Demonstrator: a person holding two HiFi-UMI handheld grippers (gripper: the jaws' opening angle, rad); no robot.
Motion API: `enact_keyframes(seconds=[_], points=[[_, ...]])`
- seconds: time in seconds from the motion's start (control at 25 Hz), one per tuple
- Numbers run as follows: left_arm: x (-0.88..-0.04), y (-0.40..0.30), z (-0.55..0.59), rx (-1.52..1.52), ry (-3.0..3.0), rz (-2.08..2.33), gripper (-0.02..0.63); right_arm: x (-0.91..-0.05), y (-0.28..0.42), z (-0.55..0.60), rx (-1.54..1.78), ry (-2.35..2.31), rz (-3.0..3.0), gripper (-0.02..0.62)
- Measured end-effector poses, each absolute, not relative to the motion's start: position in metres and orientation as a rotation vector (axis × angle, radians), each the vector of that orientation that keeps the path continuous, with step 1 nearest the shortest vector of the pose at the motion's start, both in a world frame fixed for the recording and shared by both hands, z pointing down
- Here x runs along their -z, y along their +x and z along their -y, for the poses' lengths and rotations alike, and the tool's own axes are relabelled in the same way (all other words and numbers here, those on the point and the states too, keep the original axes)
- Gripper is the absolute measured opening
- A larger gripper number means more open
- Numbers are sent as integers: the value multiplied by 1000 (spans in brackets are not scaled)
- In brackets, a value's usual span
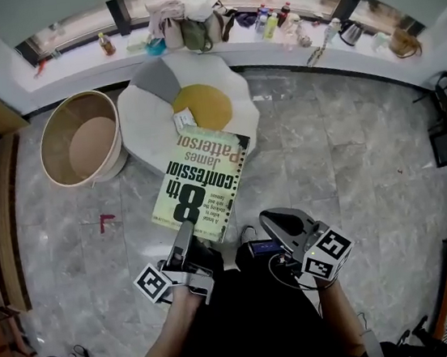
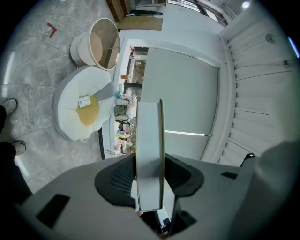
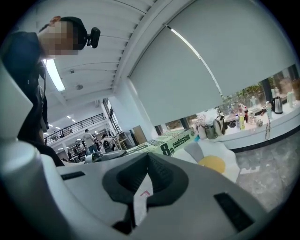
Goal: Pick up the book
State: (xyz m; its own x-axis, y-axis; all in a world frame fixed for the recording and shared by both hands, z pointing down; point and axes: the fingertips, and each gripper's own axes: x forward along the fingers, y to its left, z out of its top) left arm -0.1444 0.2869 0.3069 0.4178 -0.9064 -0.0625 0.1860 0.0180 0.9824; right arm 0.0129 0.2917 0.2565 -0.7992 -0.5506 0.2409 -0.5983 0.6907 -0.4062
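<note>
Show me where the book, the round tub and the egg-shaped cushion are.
book (image 1: 201, 183): head view, middle of its green cover.
round tub (image 1: 65, 121): head view, its inner wall.
egg-shaped cushion (image 1: 206, 106): head view, the yellow yolk.

left gripper (image 1: 187, 237) held out level in front, jaws clamped on the edge of the book (image 1: 201, 186). right gripper (image 1: 282, 221) just beside it, tipped slightly down, jaws together, empty.
</note>
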Motion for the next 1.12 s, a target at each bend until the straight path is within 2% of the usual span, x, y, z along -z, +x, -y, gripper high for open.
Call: enact_keyframes(seconds=[0.44,0.68,1.12], points=[[-297,-85,-305,977,1259,772,183,-250,63,-315,-738,881,2795,17],[-306,-152,-284,972,1248,758,183,-258,-3,-293,-742,926,2769,16],[-308,-151,-284,982,1268,758,183,-259,0,-295,-704,920,2795,17]])
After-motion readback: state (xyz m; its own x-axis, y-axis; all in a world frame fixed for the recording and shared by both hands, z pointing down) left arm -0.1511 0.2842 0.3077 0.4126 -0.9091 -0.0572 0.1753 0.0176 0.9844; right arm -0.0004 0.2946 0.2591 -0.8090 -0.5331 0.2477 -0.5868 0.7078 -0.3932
